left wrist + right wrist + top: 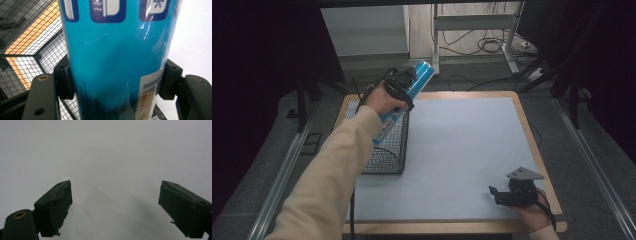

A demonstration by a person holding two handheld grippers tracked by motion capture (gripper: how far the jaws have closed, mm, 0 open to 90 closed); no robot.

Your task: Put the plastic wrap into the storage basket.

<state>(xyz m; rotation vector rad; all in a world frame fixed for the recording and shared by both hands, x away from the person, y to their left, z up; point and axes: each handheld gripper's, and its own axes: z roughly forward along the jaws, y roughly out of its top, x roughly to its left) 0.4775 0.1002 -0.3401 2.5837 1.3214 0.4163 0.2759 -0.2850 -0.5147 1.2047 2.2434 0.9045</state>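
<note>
my left fingers (117,82) were clamped on the blue can (117,62), pads pressing its round sides low on the body by the barcode label, the can tilted over the black wire basket (387,145) that sat just below and behind the fingers. i judged it a stiff, fairly light cylinder with a glossy, slippery wrap, best taken square across its middle so it could not swivel. my right fingers (113,205) stood open and empty above the white tabletop (107,152).

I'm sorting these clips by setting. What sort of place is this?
Probably a lab or workshop: a wooden table under a grey mat, loose cables on the floor, and metal frame legs behind.
</note>
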